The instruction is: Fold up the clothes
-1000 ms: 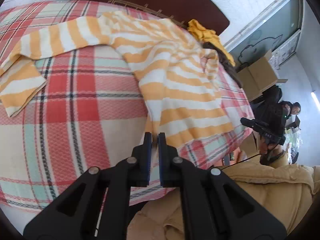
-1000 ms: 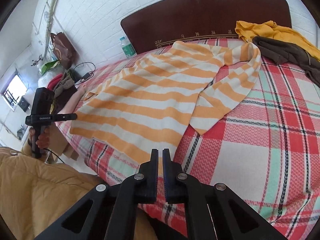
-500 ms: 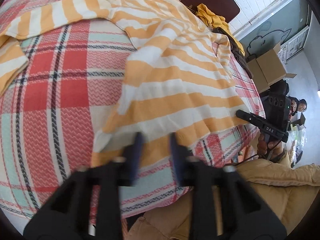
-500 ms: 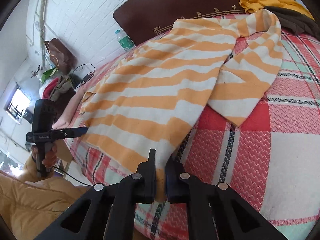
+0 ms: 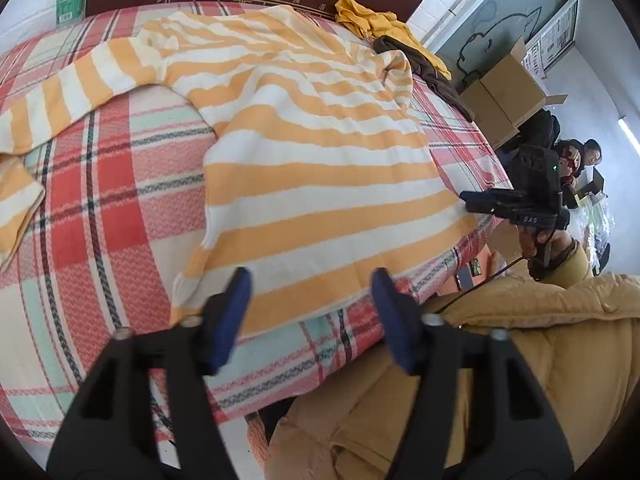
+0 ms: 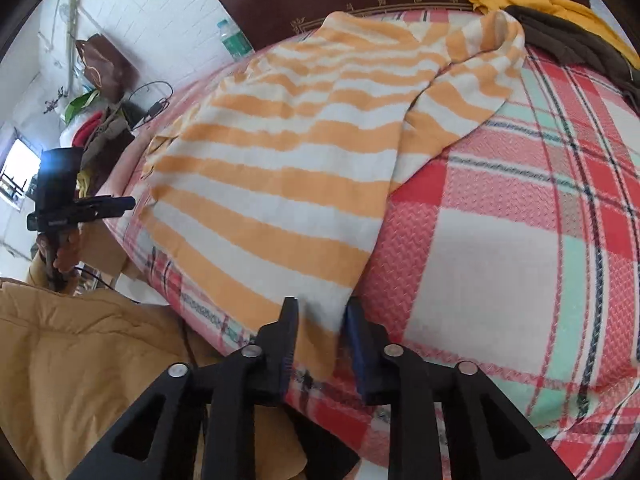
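Both hand-held grippers, left [image 5: 310,300] and right [image 6: 320,320], hover agape over the sweater's [image 5: 320,168] hem.

Ahead stands a dark brown headboard [image 6: 360,4] against a white brick wall [image 6: 168,4], with a green-labelled bottle [image 6: 234,42] beside it. A plaid bedspread [image 6: 500,220] in red, white and mint covers the bed. Off to one side sit open cardboard boxes [image 5: 504,92]; opposite, a bright window [image 6: 16,168].
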### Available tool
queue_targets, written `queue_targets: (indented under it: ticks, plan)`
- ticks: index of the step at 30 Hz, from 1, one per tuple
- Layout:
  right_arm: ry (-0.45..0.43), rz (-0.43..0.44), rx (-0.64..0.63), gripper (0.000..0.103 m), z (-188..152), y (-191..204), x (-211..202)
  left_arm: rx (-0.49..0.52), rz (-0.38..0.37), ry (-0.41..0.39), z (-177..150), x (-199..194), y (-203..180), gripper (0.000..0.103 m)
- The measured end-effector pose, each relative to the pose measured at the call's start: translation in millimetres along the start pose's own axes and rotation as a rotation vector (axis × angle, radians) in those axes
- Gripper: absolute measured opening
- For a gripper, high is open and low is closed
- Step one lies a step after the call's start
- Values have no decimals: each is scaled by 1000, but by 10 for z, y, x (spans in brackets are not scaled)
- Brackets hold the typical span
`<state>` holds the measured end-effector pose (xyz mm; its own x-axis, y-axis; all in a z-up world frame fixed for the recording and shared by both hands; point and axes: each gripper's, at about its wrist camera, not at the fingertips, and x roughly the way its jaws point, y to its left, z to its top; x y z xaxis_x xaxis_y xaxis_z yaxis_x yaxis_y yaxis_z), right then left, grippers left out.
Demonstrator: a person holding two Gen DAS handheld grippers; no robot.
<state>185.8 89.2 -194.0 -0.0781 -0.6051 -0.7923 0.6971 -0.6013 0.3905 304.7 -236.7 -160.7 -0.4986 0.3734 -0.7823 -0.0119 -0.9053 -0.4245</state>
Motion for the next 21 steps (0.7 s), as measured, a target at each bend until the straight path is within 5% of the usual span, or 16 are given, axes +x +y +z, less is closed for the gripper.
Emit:
queue_targets:
  ticks: [2,7,16,18,19,21]
  plan:
    - [-97,-30,41,52,125,-138,-134,18,3,-38,112,34,-57,75]
    - [-234,-120,206,53,556,-633,-118,65,116,-157,507,204,-274,76]
    - [-204,-136,230,62,907,-812,383,111,147,-183,1005,643,-502,77]
    - [-200,-185,179,44,915,-730,450,114,128,-161,1077,750,-514,77]
    - [-188,-212,147,16,934,-701,481,115,125,-151,1098,794,-524,77]
    - [-185,-203,152,6,975,-755,454,113,118,-132,1153,870,-533,77]
